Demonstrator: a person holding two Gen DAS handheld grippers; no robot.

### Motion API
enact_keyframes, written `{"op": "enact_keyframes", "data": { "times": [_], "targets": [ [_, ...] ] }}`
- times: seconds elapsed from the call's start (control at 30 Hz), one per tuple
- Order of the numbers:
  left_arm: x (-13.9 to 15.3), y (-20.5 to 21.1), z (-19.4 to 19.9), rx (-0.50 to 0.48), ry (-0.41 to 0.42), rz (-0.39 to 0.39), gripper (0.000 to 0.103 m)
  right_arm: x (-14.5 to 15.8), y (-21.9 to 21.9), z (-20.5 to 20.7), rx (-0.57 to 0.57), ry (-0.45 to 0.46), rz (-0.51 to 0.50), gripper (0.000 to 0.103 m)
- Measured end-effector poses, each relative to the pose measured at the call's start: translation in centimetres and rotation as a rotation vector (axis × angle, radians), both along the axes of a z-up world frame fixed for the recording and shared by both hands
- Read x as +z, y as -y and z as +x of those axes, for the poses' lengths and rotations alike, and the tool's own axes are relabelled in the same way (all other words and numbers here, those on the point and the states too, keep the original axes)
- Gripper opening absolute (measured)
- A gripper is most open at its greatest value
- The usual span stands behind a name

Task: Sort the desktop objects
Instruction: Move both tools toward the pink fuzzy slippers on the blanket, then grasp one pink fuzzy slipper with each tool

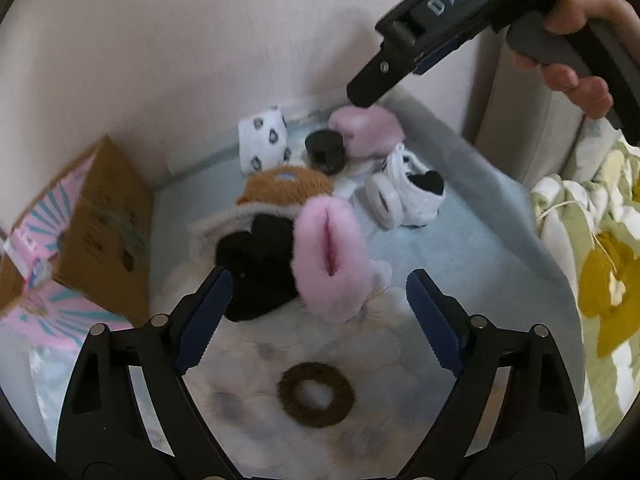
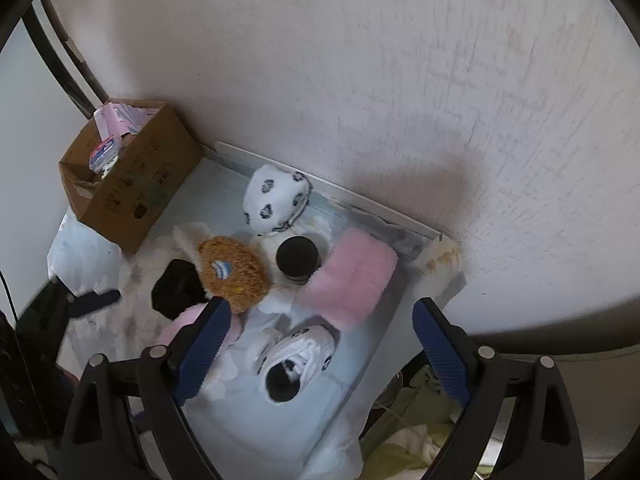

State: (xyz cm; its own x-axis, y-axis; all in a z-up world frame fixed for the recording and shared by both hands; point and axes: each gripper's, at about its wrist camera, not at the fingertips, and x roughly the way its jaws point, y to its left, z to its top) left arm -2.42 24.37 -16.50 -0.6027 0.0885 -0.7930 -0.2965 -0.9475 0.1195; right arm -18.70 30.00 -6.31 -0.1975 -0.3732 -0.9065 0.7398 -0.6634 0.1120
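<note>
My left gripper (image 1: 316, 312) is open and empty, low over a pink fuzzy slipper (image 1: 330, 258) and a black cloth (image 1: 260, 264). A brown hair ring (image 1: 318, 394) lies just below the fingers. My right gripper (image 2: 320, 336) is open and empty, high above a white spotted sock bundle (image 2: 296, 360) and a second pink slipper (image 2: 352, 276). A brown plush (image 2: 234, 270), a black jar (image 2: 298, 256) and a white spotted cloth (image 2: 278, 198) lie between them. The right gripper's body (image 1: 440, 28) shows at the top of the left wrist view.
An open cardboard box (image 2: 132, 184) with pink packets stands at the back left against the wall. A tape roll (image 1: 382, 200) lies by the sock bundle. The light blue table cover (image 2: 256, 420) ends at the right, beside green and yellow bedding (image 1: 600, 260).
</note>
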Motion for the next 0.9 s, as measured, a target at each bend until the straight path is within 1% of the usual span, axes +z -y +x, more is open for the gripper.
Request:
{"op": "enact_keyframes", "data": {
  "times": [0.07,0.3,0.37,0.4,0.47,0.6,0.63,0.7,0.77,0.8,0.87,0.9],
  "targets": [
    [-0.5,-0.1,-0.2,0.017,0.010,0.025,0.081,-0.5,-0.1,-0.3,0.003,-0.004,0.002,0.091],
    [-1.5,-1.3,-0.7,0.025,0.020,0.039,0.073,-1.8,0.0,-1.3,0.013,0.011,0.009,0.090],
    [-1.7,-1.6,-0.8,0.022,0.021,0.035,0.071,-2.3,0.4,-1.5,0.026,0.010,0.022,0.084],
    [-1.8,-1.7,-0.8,0.021,0.020,0.034,0.070,-2.5,0.6,-1.7,0.030,0.010,0.028,0.082],
    [-2.0,-2.0,-0.9,0.010,0.028,0.034,0.067,-3.0,0.9,-2.2,0.025,0.016,0.033,0.075],
    [-2.5,-2.2,-1.3,0.007,0.047,0.033,0.065,-4.2,0.8,-3.3,-0.016,0.063,0.041,0.070],
    [-2.6,-2.1,-1.4,0.009,0.050,0.034,0.063,-4.5,0.8,-3.5,-0.024,0.073,0.043,0.067],
    [-2.7,-2.0,-1.8,0.013,0.063,0.037,0.060,-4.5,1.1,-3.5,-0.021,0.062,0.047,0.065],
    [-2.9,-1.8,-2.1,0.020,0.073,0.030,0.050,-4.8,1.4,-3.6,-0.020,0.073,0.054,0.061],
    [-3.0,-1.8,-2.1,0.020,0.074,0.024,0.048,-5.0,1.5,-3.6,-0.022,0.079,0.061,0.060],
    [-2.9,-1.7,-2.2,0.022,0.070,0.014,0.038,-5.1,1.5,-3.5,-0.021,0.088,0.050,0.057],
    [-2.9,-1.6,-2.1,0.027,0.067,0.005,0.036,-5.1,1.5,-3.6,-0.025,0.093,0.044,0.055]
  ]
}}
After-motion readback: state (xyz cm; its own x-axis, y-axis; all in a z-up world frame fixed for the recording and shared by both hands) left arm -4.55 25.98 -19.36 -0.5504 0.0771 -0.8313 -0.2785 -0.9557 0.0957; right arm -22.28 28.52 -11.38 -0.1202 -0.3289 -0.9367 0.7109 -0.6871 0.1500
